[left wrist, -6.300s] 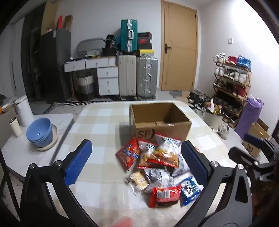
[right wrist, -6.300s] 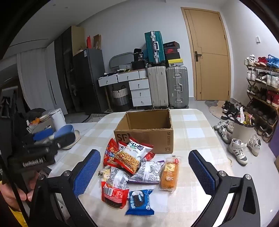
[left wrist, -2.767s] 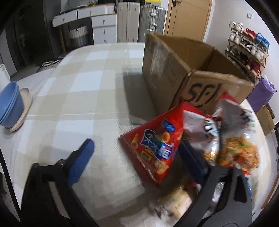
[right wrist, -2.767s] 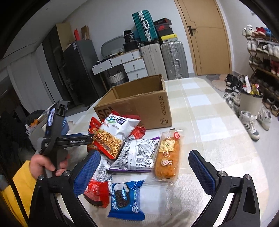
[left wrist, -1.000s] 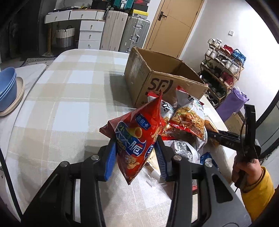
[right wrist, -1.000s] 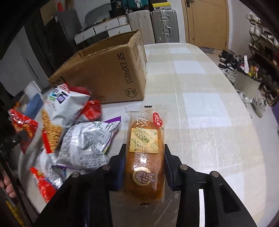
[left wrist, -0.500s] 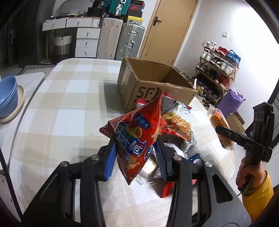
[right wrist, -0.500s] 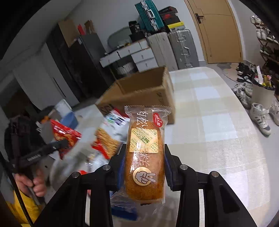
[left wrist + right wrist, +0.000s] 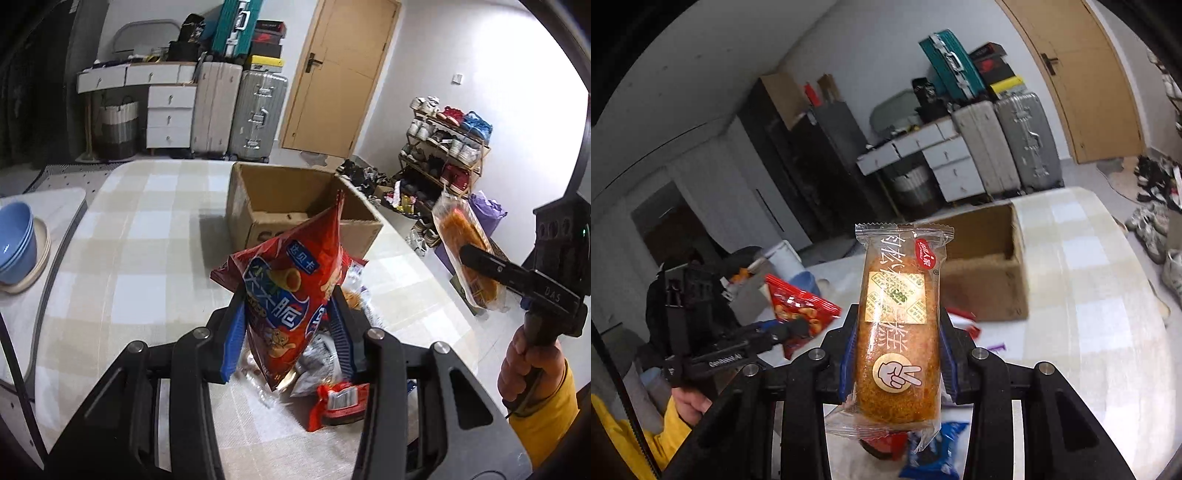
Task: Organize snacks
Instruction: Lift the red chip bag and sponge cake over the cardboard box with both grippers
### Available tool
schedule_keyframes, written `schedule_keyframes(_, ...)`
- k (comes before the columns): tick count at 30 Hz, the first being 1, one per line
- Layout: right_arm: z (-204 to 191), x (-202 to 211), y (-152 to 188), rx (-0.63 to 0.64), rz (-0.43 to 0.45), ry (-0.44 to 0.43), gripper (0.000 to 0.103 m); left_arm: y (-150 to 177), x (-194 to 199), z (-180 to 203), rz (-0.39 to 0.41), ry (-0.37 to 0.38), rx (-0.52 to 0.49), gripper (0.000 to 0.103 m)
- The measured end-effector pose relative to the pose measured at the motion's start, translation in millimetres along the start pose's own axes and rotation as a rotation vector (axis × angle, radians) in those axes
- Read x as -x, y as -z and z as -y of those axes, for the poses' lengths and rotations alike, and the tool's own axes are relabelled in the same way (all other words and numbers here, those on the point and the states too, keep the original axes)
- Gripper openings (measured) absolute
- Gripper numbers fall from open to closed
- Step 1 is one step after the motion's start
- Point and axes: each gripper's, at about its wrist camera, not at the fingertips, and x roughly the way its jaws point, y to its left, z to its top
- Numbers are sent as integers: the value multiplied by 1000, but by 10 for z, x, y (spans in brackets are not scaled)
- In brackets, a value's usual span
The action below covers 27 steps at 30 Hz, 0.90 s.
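Aloft above the worktop [image 9: 155,236], the left gripper [image 9: 286,325] pinches a red chip bag [image 9: 291,291] and the right gripper [image 9: 897,354] a wrapped cake [image 9: 899,332], both short of the open cardboard box [image 9: 295,195], where slick film could slip from the fingers.

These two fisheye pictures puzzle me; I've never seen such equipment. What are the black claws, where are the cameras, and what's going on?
No robot here: a person holds a hand-operated two-finger gripper in each hand, with a camera on each looking along its fingers. The left gripper is shut on a red chip bag; the right gripper is shut on a wrapped cake roll. Each view also catches the other gripper from the side. On the checked table sit an open cardboard box and more snack packets.
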Motion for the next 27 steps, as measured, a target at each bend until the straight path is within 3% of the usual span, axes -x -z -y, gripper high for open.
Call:
schedule_keyframes(6,-201,12,-273,33,19,-61,37,-218,161,118,26,16,-16,38)
schedule_keyframes(15,-309,-23,-794,96,69,-56,38,-727,224,322,37,33,-72,39)
schedule_keyframes(22,-169,-267,-1168,99,58,-33,38,-1219,-95,313,9,34,-72,39)
schedule_keyframes(27,24,-623,-1360,79,22,-22,38,-1487,-541,273,-42,15,-73,39)
